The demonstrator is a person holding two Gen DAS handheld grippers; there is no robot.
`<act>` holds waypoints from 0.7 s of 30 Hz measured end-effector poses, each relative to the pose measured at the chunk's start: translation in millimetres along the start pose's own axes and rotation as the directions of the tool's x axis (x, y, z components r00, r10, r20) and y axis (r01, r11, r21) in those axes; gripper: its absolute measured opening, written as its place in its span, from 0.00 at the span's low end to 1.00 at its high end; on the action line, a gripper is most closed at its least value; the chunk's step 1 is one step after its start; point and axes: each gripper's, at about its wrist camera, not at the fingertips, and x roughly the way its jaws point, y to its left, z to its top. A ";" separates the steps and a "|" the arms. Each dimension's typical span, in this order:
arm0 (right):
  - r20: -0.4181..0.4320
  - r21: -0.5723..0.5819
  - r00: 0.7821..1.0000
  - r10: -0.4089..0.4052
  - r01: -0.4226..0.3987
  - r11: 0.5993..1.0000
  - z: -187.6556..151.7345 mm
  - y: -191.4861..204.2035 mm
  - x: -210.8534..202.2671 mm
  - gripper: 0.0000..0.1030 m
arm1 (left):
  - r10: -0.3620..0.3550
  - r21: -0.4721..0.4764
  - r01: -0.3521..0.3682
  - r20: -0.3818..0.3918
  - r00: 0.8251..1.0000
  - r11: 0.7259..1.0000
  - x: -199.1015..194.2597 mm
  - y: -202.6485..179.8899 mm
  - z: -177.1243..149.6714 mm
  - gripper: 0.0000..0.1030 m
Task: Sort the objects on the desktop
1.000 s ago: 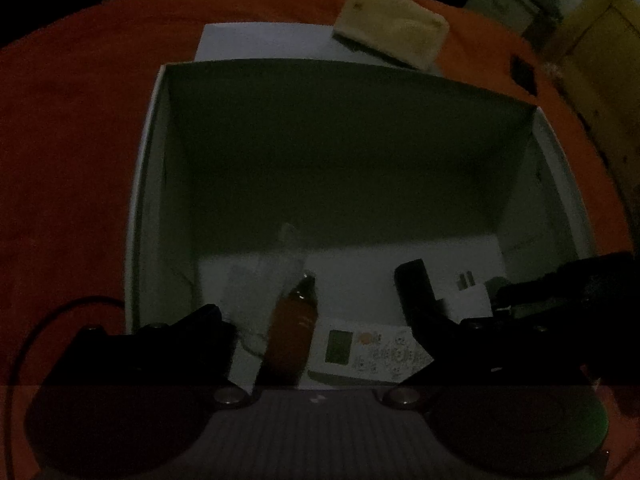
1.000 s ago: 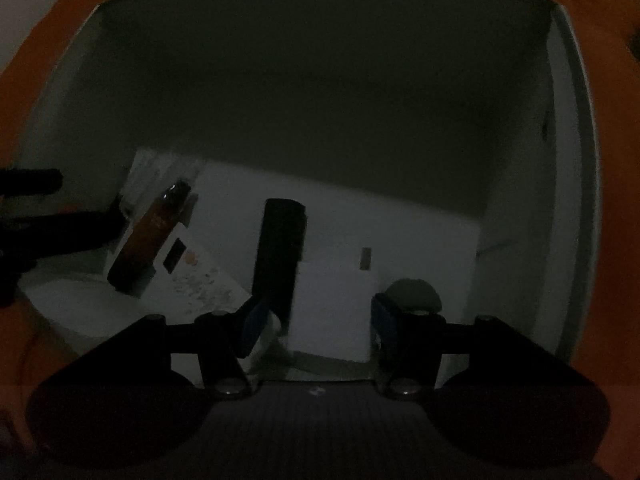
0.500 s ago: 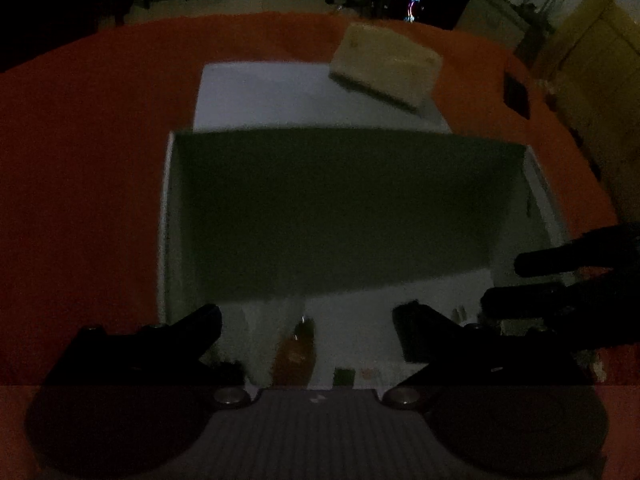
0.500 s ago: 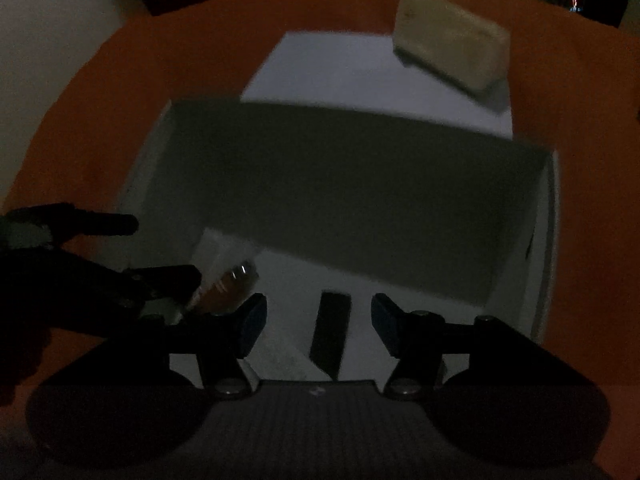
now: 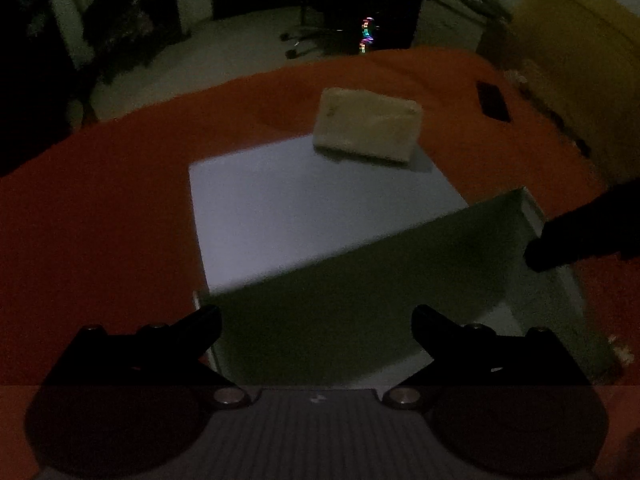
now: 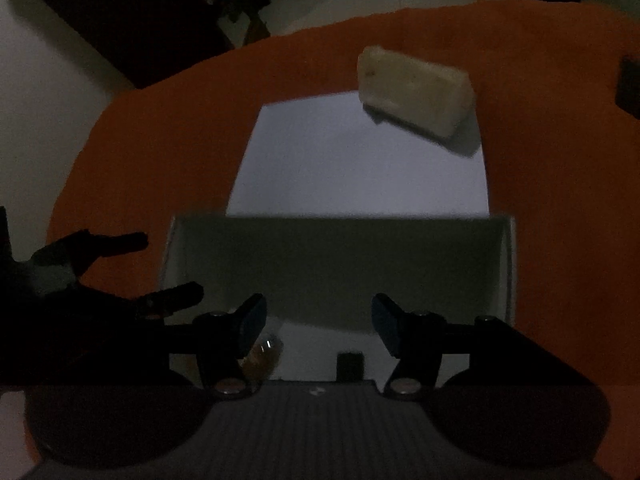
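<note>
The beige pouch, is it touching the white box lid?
Touching. In the right wrist view the pouch lies on the far corner of the flat white lid, with no gap beneath it.

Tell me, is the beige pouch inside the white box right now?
No, the beige pouch lies outside the white box, on the far corner of the flat white lid behind it.

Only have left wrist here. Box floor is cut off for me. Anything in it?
Observer: Yes. Right wrist shows an amber bottle on the floor of the box, toward its left side.
Operator: Anything else?
Observer: A black item near the middle, apart from the bottle. Too dark to tell what it is.
Operator: Right tongs holding something?
Observer: No. The right tongs are open with nothing between them.
</note>
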 end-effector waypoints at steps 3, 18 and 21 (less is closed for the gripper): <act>0.037 0.018 0.999 0.000 -0.001 1.000 19.3 -2.7 1.9 0.61 | -0.030 0.017 0.029 0.036 0.999 0.999 8.9 3.2 17.7 1.00; 0.130 0.031 0.984 -0.122 0.119 0.992 115.4 -41.9 67.3 0.64 | -0.133 0.094 0.123 0.116 0.984 0.988 86.8 40.6 94.0 1.00; 0.134 0.042 0.981 -0.144 0.139 0.989 124.1 -51.8 82.4 0.65 | -0.119 0.136 0.101 0.127 0.985 0.985 106.4 39.6 103.7 1.00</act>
